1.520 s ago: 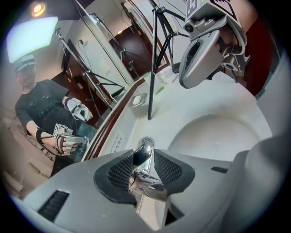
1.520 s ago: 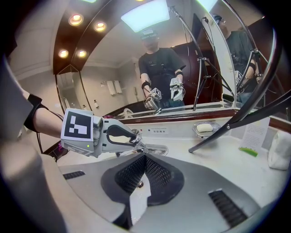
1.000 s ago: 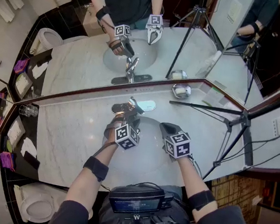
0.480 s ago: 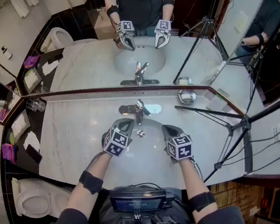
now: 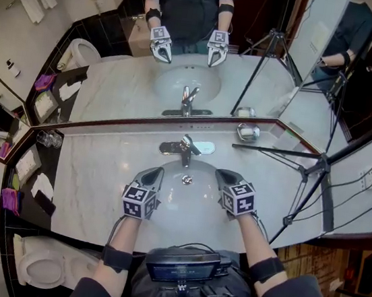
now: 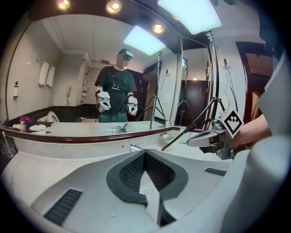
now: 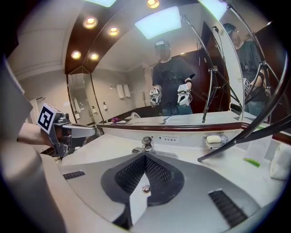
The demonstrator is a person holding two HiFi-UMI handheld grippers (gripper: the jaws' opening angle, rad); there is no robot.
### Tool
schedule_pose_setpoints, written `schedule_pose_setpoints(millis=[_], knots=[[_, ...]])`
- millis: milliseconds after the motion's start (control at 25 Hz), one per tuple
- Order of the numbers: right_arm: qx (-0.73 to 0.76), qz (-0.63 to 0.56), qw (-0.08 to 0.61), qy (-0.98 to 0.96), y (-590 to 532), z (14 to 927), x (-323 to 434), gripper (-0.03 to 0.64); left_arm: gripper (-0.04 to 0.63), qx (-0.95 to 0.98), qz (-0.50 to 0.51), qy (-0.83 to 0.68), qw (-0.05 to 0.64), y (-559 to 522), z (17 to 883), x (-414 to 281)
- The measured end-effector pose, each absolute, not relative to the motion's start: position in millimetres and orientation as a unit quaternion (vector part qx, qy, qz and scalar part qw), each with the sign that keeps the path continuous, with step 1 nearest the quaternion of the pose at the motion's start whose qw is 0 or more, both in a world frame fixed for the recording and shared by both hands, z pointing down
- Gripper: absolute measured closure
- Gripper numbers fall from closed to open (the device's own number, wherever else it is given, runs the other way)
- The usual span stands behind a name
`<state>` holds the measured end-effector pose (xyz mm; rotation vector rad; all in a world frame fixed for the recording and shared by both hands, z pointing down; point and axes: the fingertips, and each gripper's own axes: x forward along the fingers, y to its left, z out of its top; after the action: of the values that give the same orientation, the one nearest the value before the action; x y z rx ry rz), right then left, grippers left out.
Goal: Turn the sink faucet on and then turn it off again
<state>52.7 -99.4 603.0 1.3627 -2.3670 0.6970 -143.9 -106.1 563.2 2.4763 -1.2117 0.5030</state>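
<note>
My fingers on the left gripper are pressing flat together on nothing, and the right gripper is sitting shut and empty too. Both are hovering over the sink, apart from the faucet, which is standing at the back rim. It is lying at one o'clock from my left tips and eleven from my right. Its spout is running twelve-to-six toward me. I am judging the left hand a shade nearer the lever.
</note>
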Motion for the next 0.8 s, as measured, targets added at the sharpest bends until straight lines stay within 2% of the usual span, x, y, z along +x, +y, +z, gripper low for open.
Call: schedule_pose_setpoints(millis=[320,800], knots=[[0.476,0.246,0.160,-0.829,-96,604,52,0.592,0.595,0.858,0.175,-0.451,0.175,-96,569,-166],[0.476,0.251,0.161,-0.827,-97,608,53,0.592,0.594,0.859,0.179,-0.449,0.170,-102,575,-159]])
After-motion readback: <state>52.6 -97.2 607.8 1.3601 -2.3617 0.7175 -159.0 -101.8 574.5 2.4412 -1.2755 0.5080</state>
